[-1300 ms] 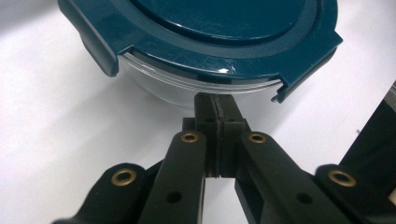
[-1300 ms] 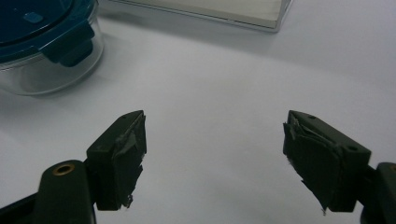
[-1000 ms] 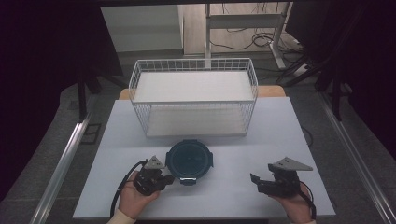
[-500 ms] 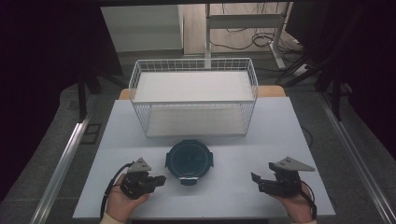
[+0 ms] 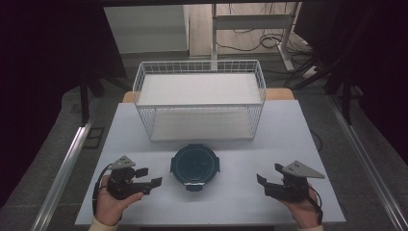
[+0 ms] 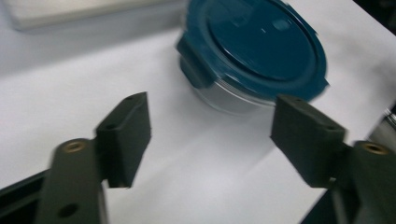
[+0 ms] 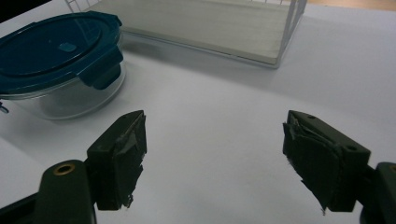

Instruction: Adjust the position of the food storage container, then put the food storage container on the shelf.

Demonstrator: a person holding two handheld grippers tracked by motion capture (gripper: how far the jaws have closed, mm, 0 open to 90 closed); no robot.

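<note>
One round glass container [image 5: 195, 166], teal plastic lid [image 6: 263, 43]

1. Container [image 5: 195, 166]: dark teal lid, clear glass body.
2. Wire basket [image 5: 199, 98]: white grid mesh, off-white floor panel.
3. Table [image 5: 288, 130]: plain white.
4. Left gripper [image 5: 146, 177], right gripper [image 5: 269, 180]: black.

A white table [image 5: 288, 130] carries a white wire basket [image 5: 199, 98] at its far middle, with a pale flat board on its bottom. Just in front of the basket, apart from it, sits a round glass container [image 5: 195, 166] with a dark teal clip-on lid [image 6: 261, 44] — shut. Beyond the table: grey floor, cables [image 5: 250, 45], a desk frame.
</note>
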